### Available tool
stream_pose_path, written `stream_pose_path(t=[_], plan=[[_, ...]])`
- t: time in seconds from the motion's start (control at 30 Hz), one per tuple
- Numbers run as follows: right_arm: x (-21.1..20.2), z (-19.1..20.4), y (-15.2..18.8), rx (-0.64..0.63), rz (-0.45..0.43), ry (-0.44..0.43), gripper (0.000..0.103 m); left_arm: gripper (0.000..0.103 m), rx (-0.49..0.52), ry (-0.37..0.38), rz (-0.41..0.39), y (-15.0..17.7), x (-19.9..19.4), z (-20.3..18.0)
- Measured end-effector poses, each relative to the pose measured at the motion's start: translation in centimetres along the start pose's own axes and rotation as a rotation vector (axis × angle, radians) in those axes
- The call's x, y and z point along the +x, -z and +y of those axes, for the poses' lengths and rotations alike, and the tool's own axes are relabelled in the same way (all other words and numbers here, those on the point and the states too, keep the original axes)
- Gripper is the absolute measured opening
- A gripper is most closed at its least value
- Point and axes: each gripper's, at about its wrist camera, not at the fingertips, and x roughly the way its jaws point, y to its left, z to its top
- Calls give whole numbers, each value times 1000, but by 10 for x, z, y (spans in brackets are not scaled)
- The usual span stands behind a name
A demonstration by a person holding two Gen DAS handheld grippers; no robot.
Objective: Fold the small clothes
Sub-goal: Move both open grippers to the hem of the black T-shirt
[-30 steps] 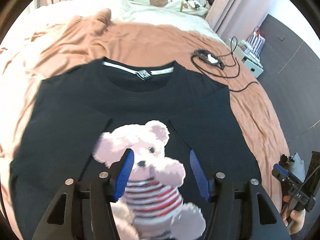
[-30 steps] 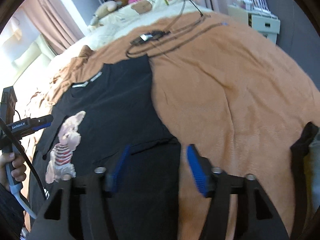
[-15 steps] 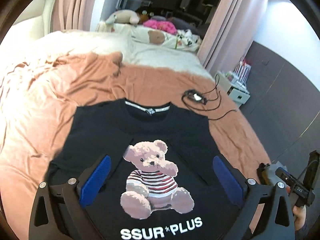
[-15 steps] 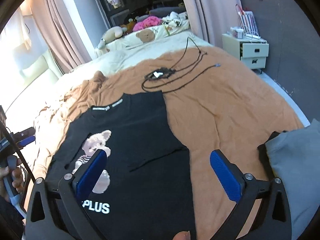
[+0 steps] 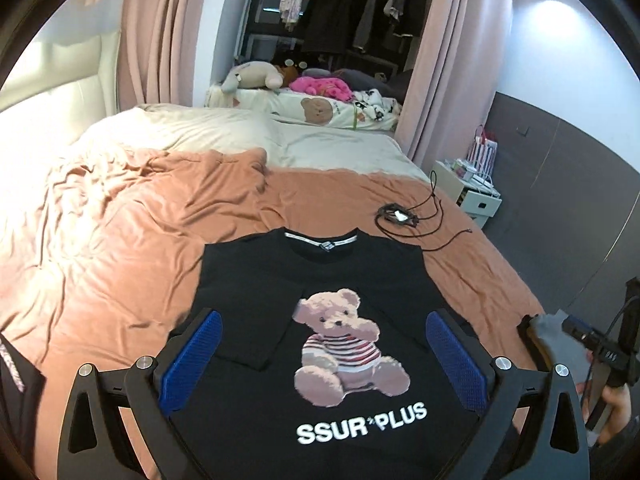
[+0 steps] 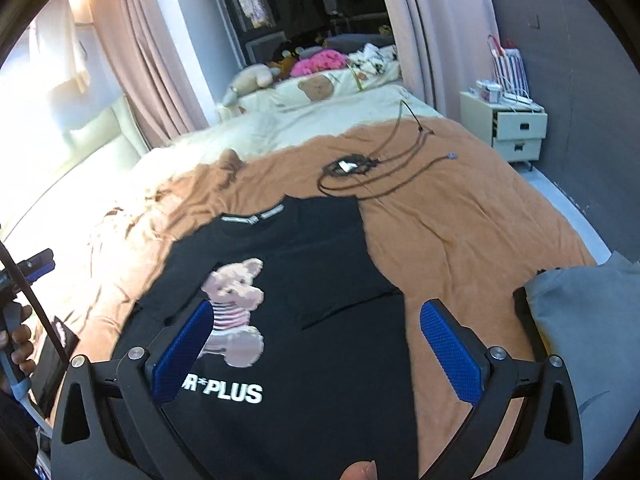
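Black T-shirt [image 5: 332, 320] lies flat on the bed, on top of an orange-brown blanket [image 5: 120, 248]. Its neck hole points away, toward the far end of the bed. Both sleeves are folded in over the front. A teddy bear picture [image 5: 344, 352] in a striped top sits in the middle of the shirt, and white letters under it say SSUR*PLUS.

The left gripper [image 5: 320, 364] hangs above the lower part of the shirt. Its blue fingers [image 5: 192, 360] are wide apart and hold nothing. The right gripper [image 6: 316, 352] hangs above the shirt too, more to the shirt's right side. Its blue fingers [image 6: 450, 350] are also wide apart and hold nothing.

A black cord [image 5: 404, 218] with a small white piece lies coiled on the blanket just past the shirt's right shoulder. A grey cloth [image 6: 588, 340] lies at the right edge of the bed, apart from the shirt. A white nightstand [image 6: 516, 128] stands beside the bed. Soft toys [image 5: 256, 76] sit far off at the other end.
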Motion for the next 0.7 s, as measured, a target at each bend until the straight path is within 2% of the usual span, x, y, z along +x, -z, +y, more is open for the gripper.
stream_pose_path(t=[0.1, 0.27, 0.47, 0.7], plan=[[-11, 1, 8, -13, -36, -11, 103, 103, 2, 1, 2, 6, -10, 2], [-22, 4, 27, -32, -49, -31, 103, 103, 59, -29, -24, 21, -28, 0], [-35, 5, 47, -75, -53, -52, 103, 103, 123, -32, -5, 45, -41, -2], [-52, 1, 66, -84, -38, -19, 103, 103, 85, 42, 28, 78, -63, 6]])
